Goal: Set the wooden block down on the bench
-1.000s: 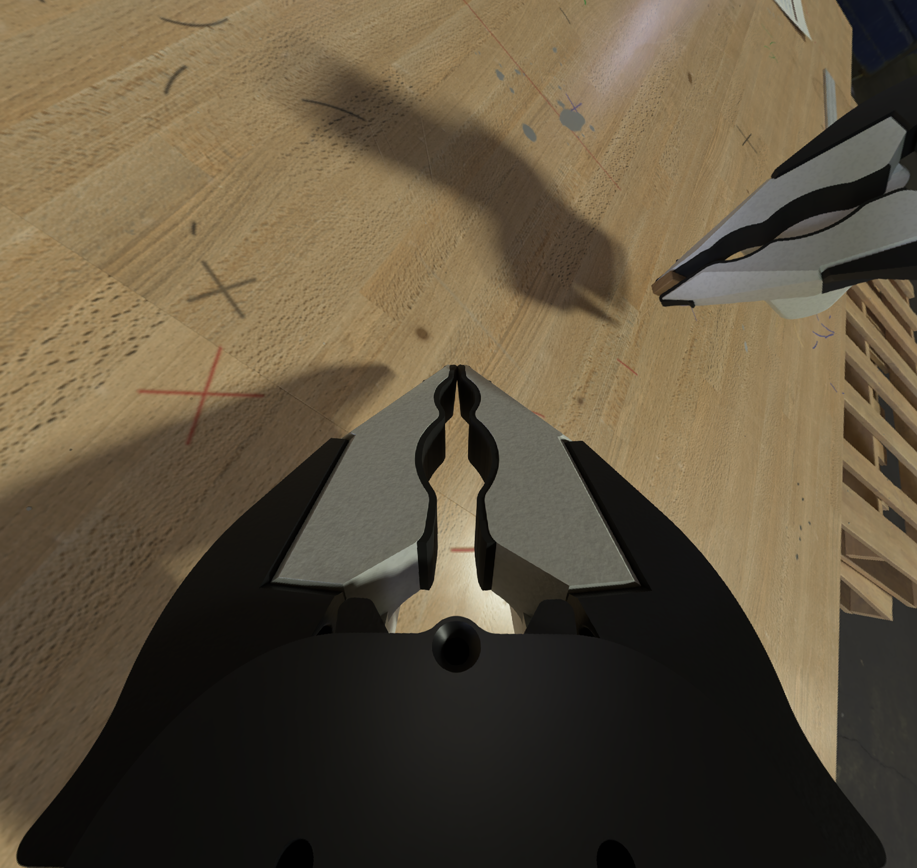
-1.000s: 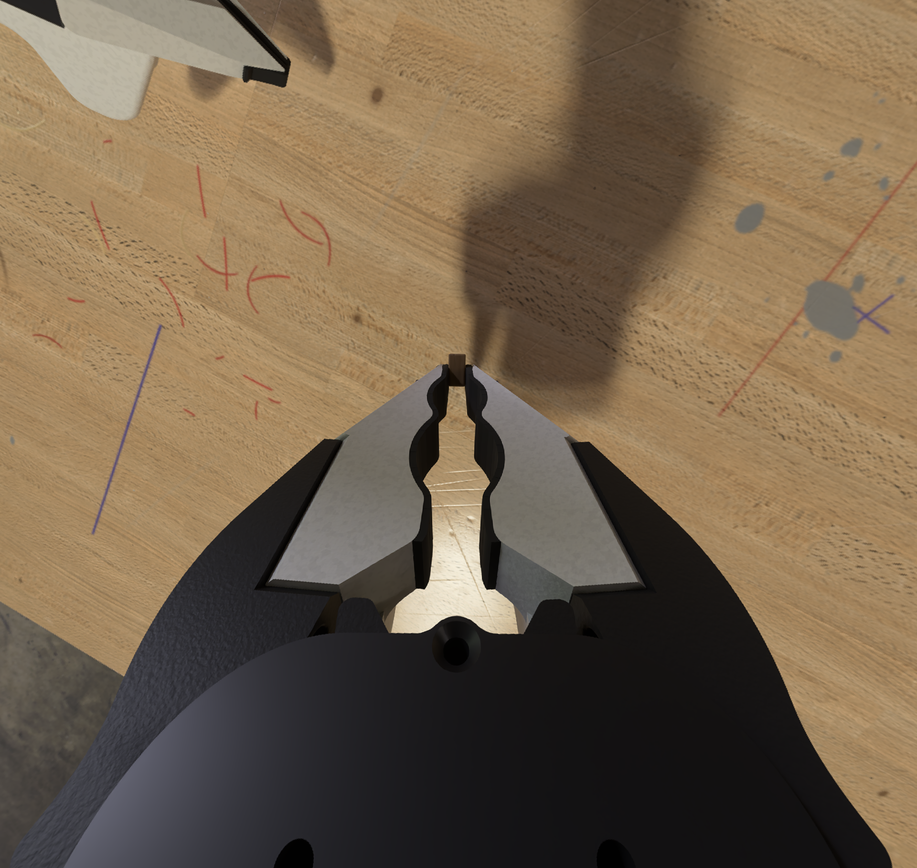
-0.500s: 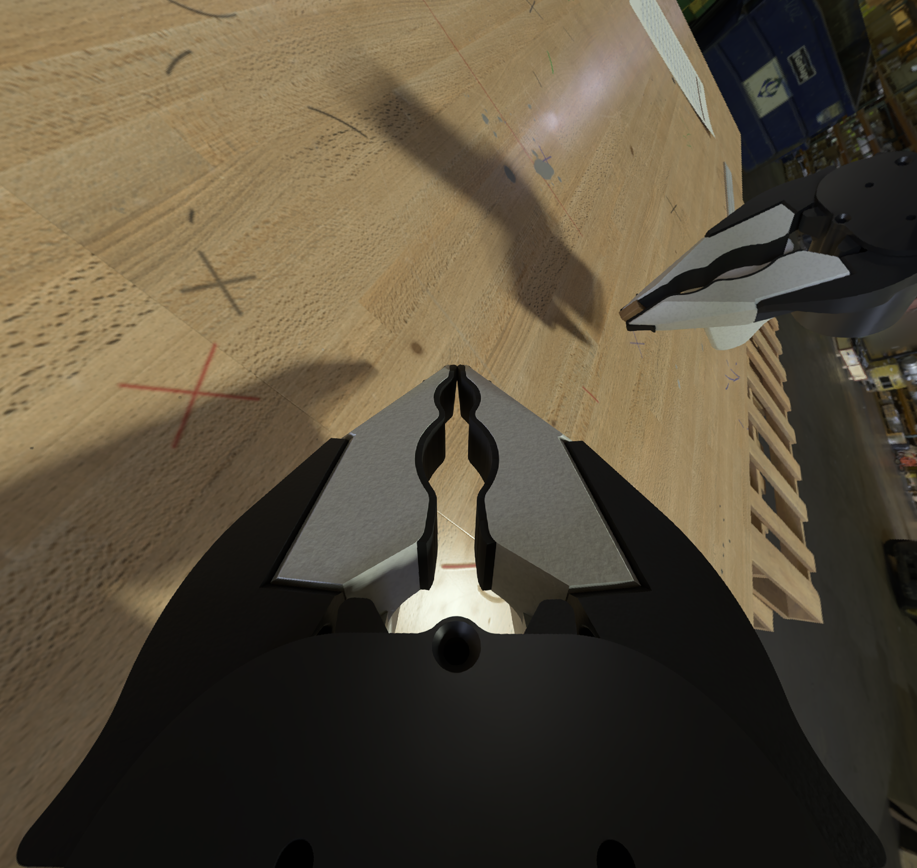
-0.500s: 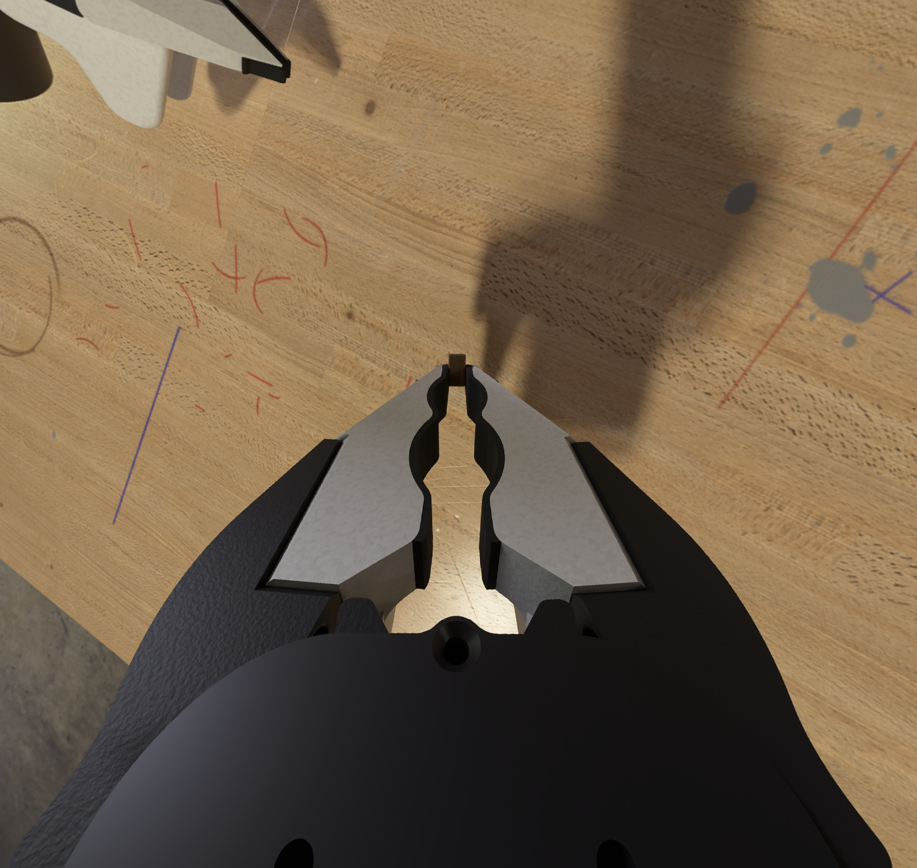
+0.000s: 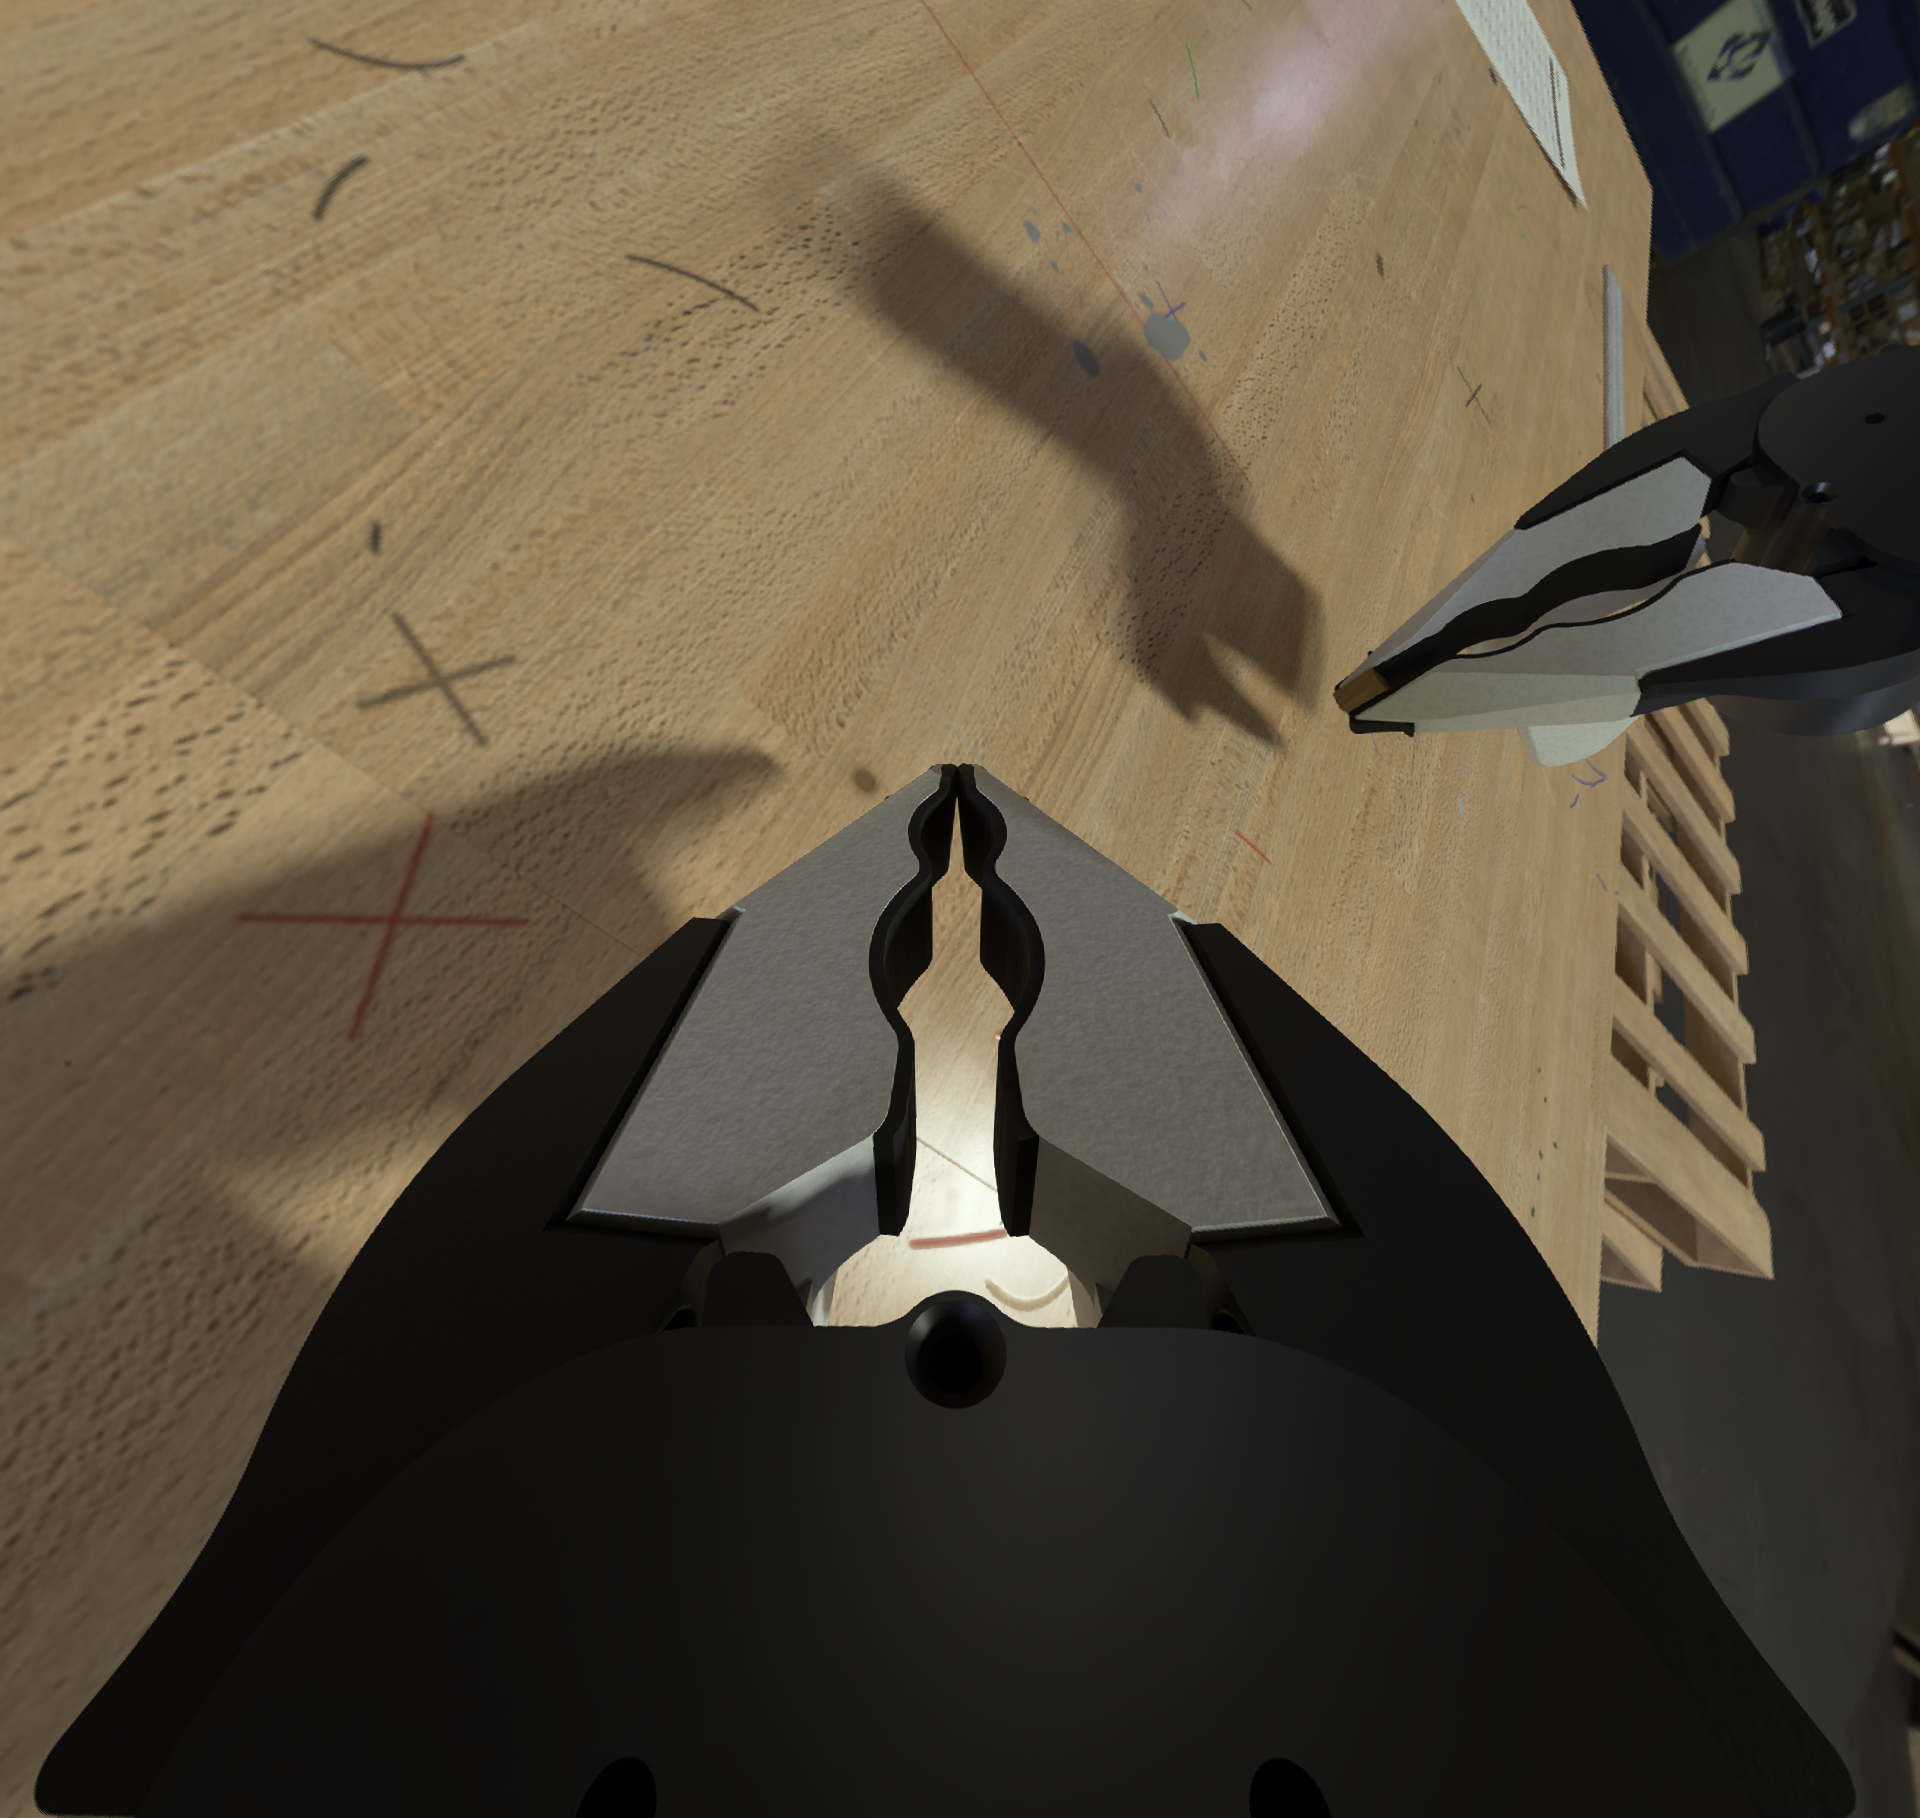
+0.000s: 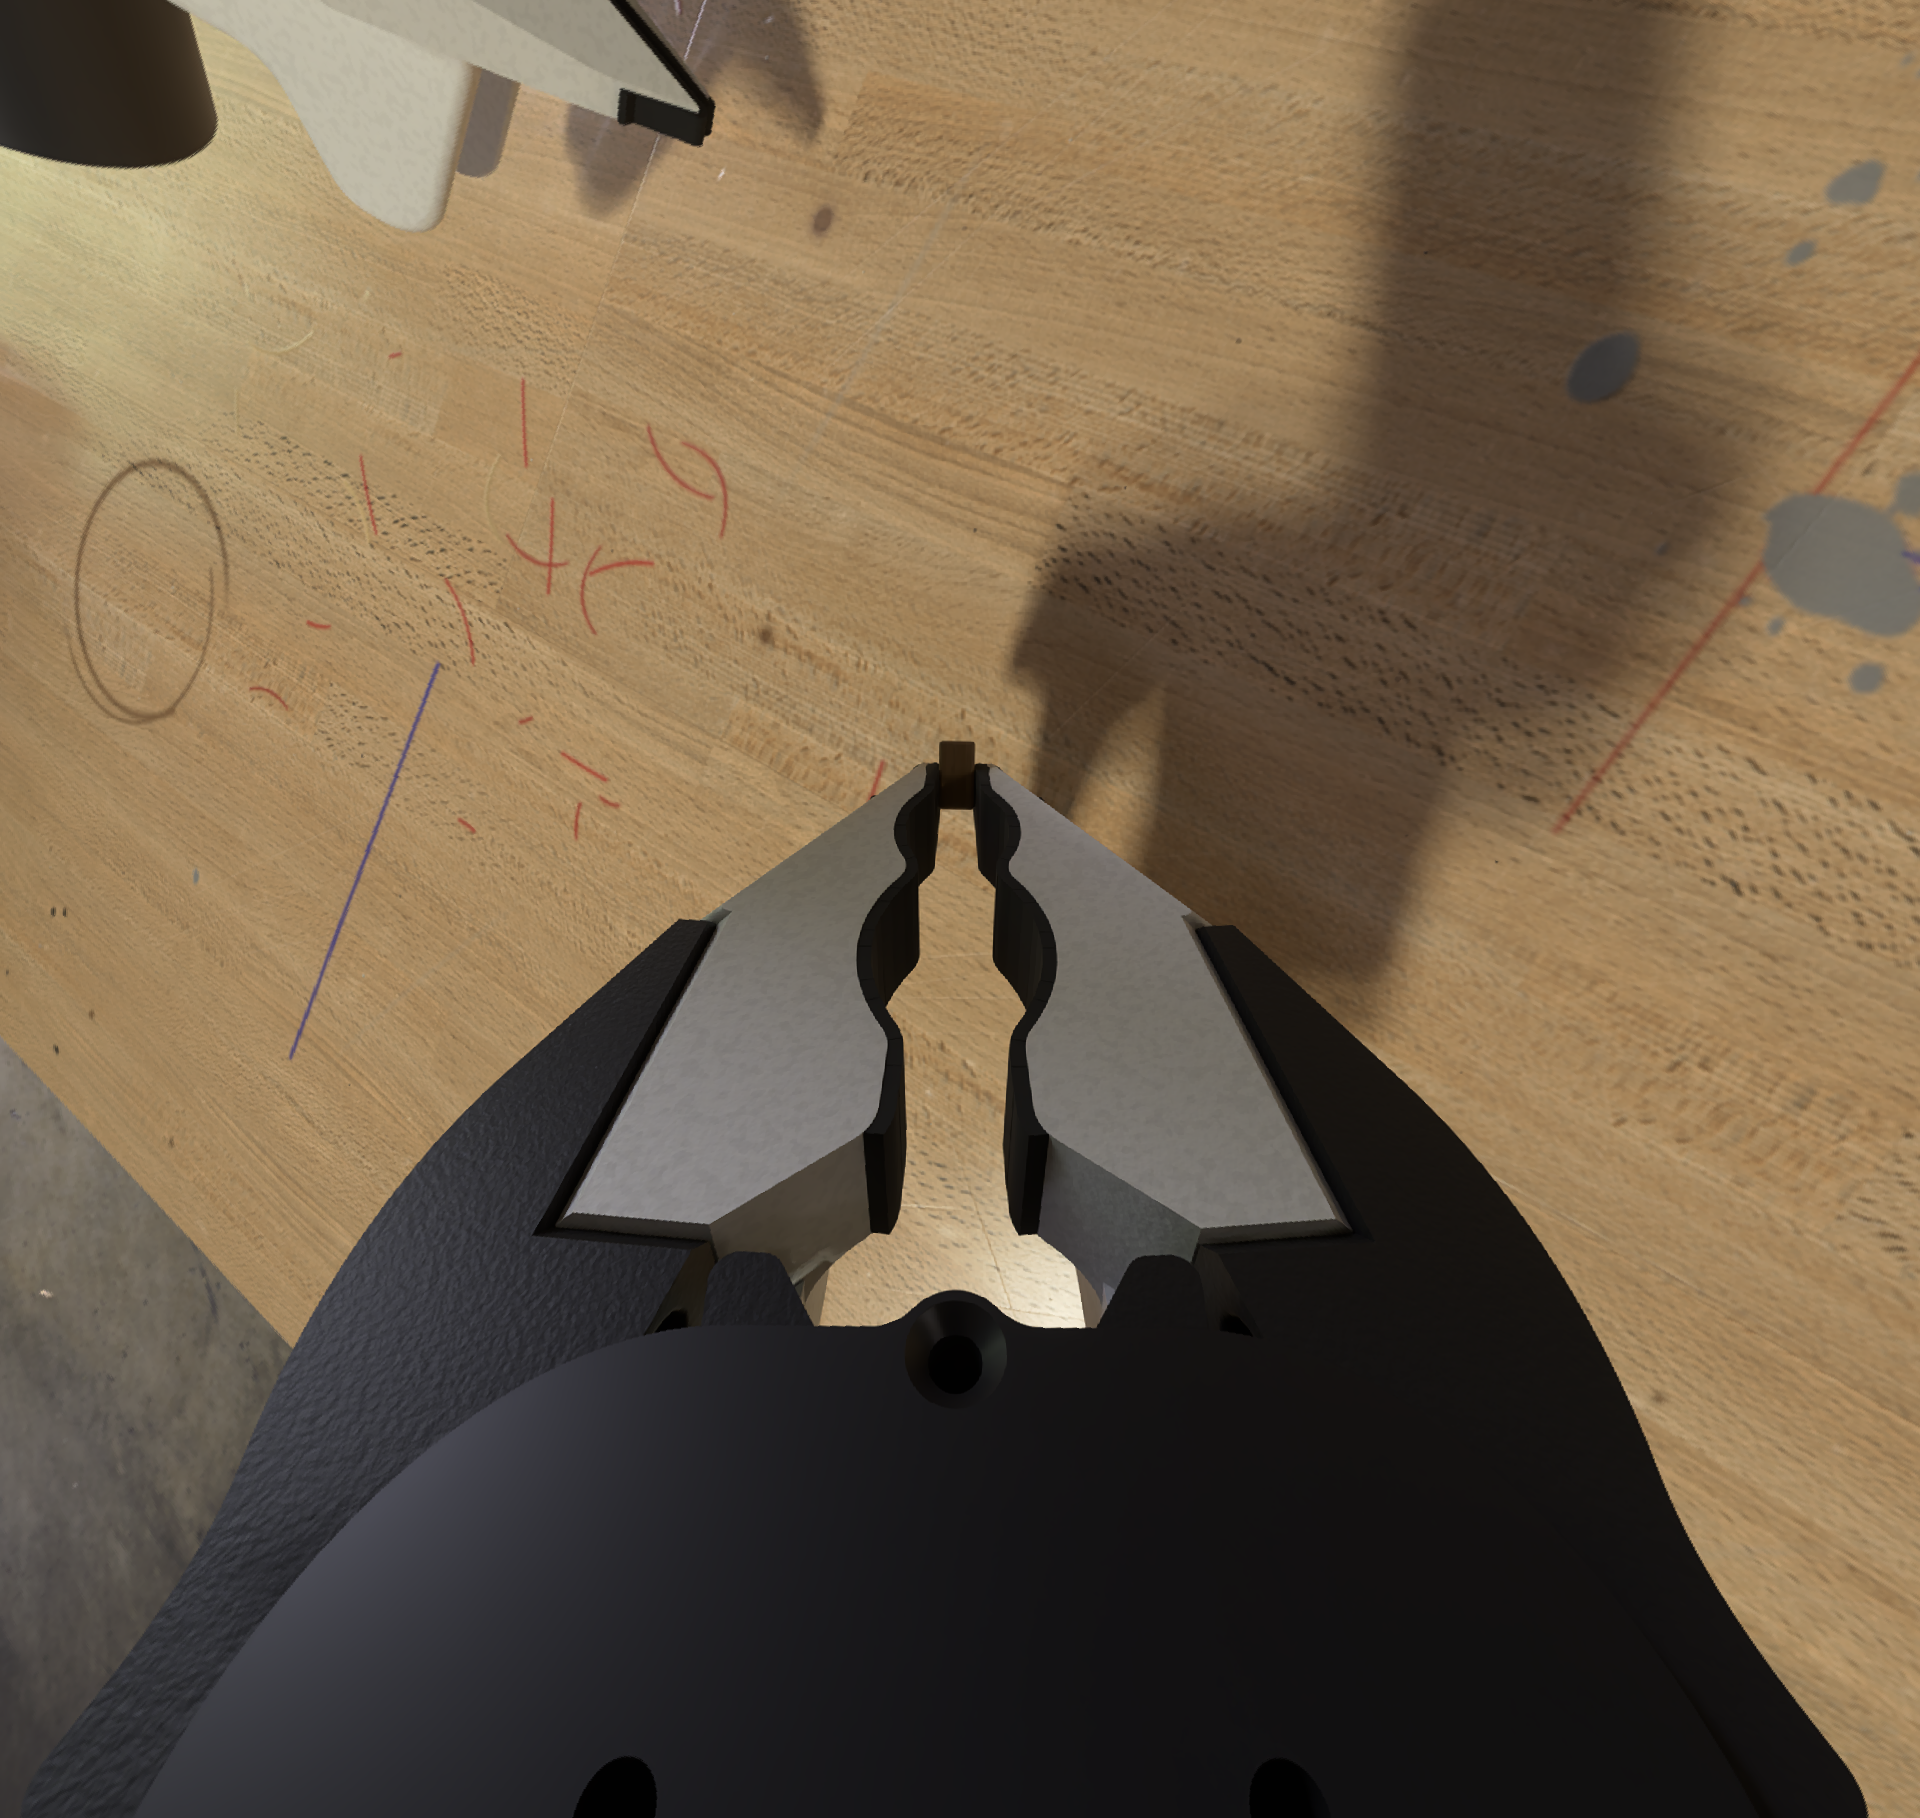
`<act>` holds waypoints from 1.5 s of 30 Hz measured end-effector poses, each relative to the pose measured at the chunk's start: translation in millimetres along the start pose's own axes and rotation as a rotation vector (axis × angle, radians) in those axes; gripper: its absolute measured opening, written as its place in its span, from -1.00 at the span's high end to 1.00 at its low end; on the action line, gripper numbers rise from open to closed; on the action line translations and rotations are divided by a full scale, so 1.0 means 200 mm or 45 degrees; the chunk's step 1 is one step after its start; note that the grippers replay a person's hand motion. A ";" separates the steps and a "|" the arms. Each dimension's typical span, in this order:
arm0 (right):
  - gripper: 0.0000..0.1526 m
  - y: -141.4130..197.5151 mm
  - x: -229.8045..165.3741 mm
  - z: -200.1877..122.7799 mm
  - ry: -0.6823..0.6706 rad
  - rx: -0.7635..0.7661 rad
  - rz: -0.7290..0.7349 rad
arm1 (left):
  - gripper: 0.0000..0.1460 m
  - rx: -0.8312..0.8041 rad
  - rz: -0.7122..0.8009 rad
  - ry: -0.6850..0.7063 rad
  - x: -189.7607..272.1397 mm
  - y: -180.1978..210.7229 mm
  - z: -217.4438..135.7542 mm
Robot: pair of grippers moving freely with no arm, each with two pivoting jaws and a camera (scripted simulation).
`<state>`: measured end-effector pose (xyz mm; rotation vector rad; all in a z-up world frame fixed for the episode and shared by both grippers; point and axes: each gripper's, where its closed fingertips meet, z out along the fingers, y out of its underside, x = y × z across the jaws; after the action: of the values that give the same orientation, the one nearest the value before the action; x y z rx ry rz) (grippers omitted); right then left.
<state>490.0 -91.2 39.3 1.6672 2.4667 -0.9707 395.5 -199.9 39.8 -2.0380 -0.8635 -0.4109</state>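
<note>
My right gripper [image 6: 956, 779] is shut on a small brown wooden block [image 6: 955, 758], pinched at the fingertips, above the wooden bench [image 6: 1247, 262]. In the left wrist view the right gripper [image 5: 1363, 703] shows at the right with the block [image 5: 1354, 694] at its tips, held off the bench [image 5: 623, 418], its shadow just to the left. My left gripper [image 5: 956, 776] is shut and empty, above the bench. It also shows in the right wrist view [image 6: 665, 111] at the top left.
The bench carries pen marks, red crosses [image 5: 384, 921] and grey paint spots [image 6: 1839, 568]. A white perforated sheet [image 5: 1496, 23] lies at the far edge. A wooden pallet [image 5: 1673, 1041] stands beyond the bench's right edge. The floor [image 6: 94, 1301] shows past the bench's near corner.
The right gripper with the block has risen a little from the bench; more bench shows under it. The left gripper has swung its view back toward the bench. Both stay shut.
</note>
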 end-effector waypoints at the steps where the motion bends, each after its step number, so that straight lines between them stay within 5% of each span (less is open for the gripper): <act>1: 0.93 0.00 0.00 0.00 0.000 0.004 0.001 | 1.00 -0.008 0.015 0.001 0.01 -0.01 0.00; 45: 0.93 0.04 -0.08 -0.01 0.063 -0.012 -0.045 | 1.00 0.025 0.079 0.064 0.04 0.02 0.01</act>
<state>504.3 -102.0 41.7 1.6711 2.5359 -0.9309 403.7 -196.7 41.8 -2.0223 -0.7694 -0.4156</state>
